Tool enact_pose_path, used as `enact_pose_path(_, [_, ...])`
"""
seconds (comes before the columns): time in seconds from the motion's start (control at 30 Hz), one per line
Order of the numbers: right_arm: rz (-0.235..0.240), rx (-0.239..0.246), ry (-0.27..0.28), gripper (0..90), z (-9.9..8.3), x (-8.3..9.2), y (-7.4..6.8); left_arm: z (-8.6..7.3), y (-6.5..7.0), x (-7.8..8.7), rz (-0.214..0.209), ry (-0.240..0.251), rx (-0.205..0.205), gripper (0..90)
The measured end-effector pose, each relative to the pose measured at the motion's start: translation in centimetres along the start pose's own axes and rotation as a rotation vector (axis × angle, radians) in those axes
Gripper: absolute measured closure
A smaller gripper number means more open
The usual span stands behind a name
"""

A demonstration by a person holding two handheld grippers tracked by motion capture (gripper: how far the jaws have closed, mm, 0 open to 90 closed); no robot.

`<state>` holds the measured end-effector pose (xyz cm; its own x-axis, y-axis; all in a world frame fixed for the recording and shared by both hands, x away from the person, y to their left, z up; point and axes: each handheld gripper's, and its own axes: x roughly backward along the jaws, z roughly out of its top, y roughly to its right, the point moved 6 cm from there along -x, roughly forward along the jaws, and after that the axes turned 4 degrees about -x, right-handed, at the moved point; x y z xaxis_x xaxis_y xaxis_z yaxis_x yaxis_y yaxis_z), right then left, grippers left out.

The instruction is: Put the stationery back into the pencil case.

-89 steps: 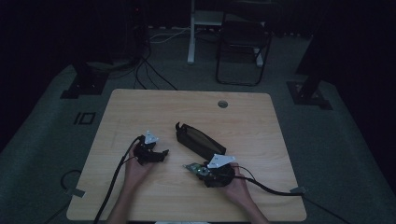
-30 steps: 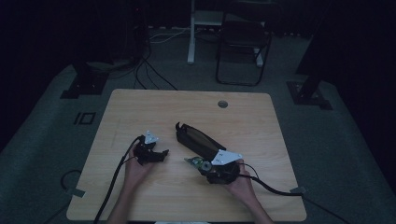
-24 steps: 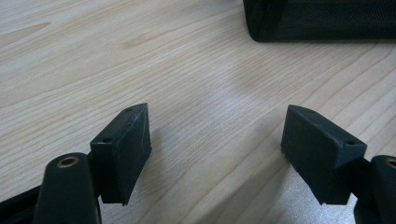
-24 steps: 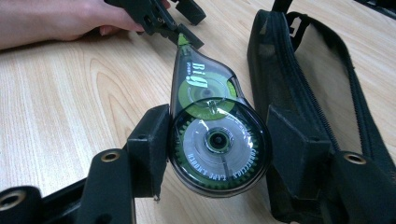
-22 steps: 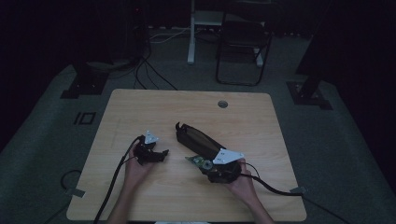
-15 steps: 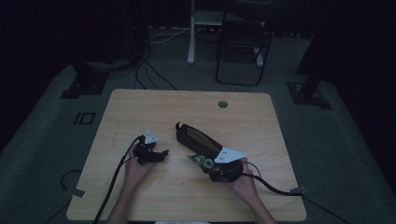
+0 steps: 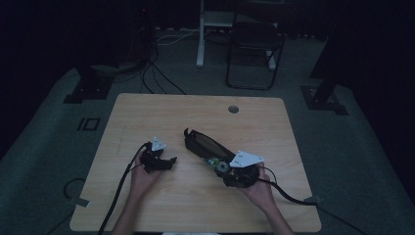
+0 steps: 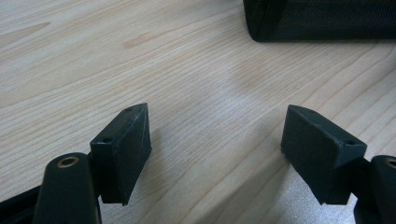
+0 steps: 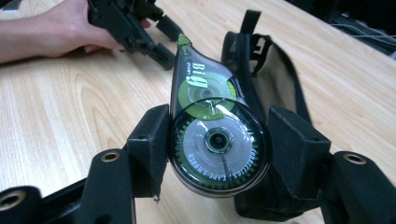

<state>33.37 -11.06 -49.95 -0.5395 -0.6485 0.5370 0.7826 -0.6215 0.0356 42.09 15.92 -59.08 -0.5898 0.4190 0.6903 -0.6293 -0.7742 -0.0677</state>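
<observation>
A correction-tape dispenser point(image 9: 212, 140) is clamped between the jaws of the right gripper point(image 9: 219, 154), just above the near end of a black pouch point(image 7: 205, 146) on the wooden table point(image 7: 147, 112); the left gripper point(image 8: 217, 154), jaws held apart with nothing between them, is rested to the left.

A clear correction tape dispenser point(image 9: 212, 135) carries green lettering near its tip, too distorted to read. Embossed letters ring its wheel, upside down and illegible.
</observation>
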Motion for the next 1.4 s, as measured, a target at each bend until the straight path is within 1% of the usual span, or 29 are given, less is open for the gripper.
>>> enact_pose_path(0.17, [-0.014,-0.007,0.014,41.4,0.5,0.5,0.6,0.0,0.0,0.0,0.0,0.0,0.001,24.5])
enact_pose_path(0.37, [-0.025,-0.009,0.014,41.4,0.7,0.7,1.1,0.0,0.0,0.0,0.0,0.0,0.001,24.5])
enact_pose_path(0.63, [-0.034,-0.018,0.017,41.4,1.0,0.8,1.6,0.0,0.0,0.0,0.0,0.0,0.0,24.5])
enact_pose_path(0.87, [-0.04,-0.005,0.02,41.4,1.6,0.7,1.8,0.0,0.0,0.0,0.0,0.0,0.001,24.5])
enact_pose_path(1.13, [-0.051,-0.001,0.025,41.4,2.3,0.6,2.2,0.0,0.0,0.0,-0.001,0.0,0.001,24.5])
enact_pose_path(1.4, [-0.054,-0.016,0.038,41.4,2.7,0.7,2.8,0.0,0.0,0.0,-0.001,0.0,0.001,24.4])
